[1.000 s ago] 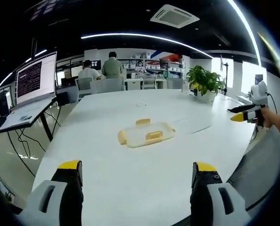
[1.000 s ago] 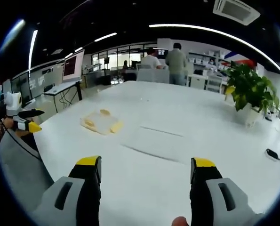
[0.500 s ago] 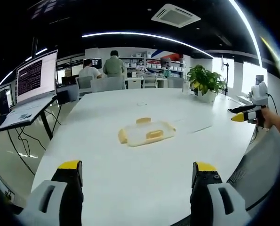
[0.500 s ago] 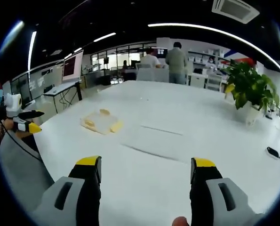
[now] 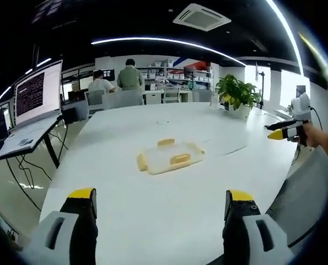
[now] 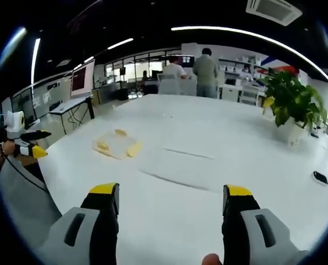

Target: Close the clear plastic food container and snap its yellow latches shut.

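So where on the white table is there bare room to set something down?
Nearly all of the white table is bare: the wide stretch between the left gripper and the clear plastic food container with yellow latches, and past it toward the potted green plant. Nowhere is crowded.

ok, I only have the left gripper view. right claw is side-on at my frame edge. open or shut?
Observer: Open. In the right gripper view the right claw has its jaws wide apart, with bare table between them.
Operator: lined up on the container?
Observer: No. The container sits off to the left of that claw's line, well ahead of the tips.
Operator: anything over on that side that I can't see?
Observer: A small dark object with what looks like a cord lies near the table edge, to the claw's right.
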